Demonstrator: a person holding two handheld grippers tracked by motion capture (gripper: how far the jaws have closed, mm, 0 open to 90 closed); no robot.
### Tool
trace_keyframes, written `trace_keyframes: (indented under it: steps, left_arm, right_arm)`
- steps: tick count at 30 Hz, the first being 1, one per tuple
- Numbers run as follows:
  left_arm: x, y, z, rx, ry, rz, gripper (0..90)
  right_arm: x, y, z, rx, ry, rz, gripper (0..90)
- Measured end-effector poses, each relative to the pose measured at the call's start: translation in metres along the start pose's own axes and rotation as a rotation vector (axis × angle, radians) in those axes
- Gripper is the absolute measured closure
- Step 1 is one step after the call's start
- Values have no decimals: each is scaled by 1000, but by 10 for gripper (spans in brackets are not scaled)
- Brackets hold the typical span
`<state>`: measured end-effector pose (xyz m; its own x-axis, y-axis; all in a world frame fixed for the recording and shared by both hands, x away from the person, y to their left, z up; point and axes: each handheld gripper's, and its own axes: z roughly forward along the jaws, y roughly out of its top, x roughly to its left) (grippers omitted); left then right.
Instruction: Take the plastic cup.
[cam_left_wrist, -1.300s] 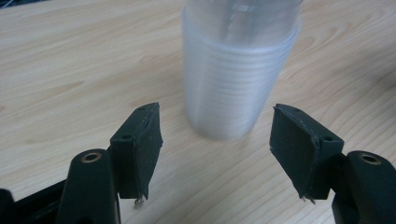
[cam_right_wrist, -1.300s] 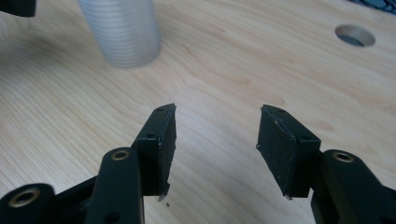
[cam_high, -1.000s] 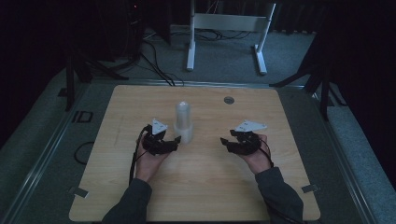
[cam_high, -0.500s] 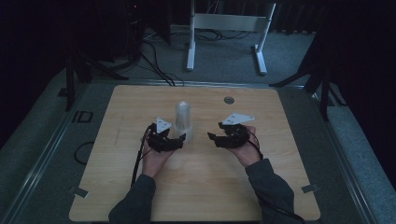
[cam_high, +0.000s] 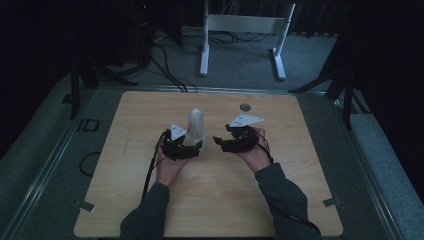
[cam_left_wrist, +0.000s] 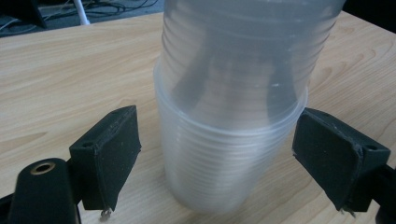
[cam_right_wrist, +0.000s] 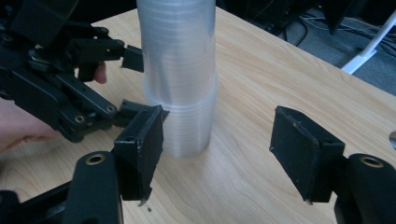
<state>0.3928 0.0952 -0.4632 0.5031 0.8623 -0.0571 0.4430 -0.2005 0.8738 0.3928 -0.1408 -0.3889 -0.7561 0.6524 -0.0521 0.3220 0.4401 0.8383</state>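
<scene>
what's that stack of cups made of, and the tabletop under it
The stack of cups looks like thin clear plastic, slightly frosted: the wood shows through it, and fine ridges ring the nested walls. The tabletop looks like pale wood or a wood-look laminate with a smooth matt finish; grain lines run across it, but the pictures can't settle which.

Dim room — grey carpet floor, white metal stand behind wooden table.
</scene>
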Motion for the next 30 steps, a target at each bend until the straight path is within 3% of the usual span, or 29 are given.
trace_keyframes:
  steps: [5, 30]
  left_arm:
    - [-1, 2, 3, -8, -5, 13, 153]
    - [-3, -1, 9, -35, -5, 1, 197]
  right_arm:
    - [2, 8, 5, -5, 15, -2, 330]
    - [8, 34, 27, -37, 54, 13, 306]
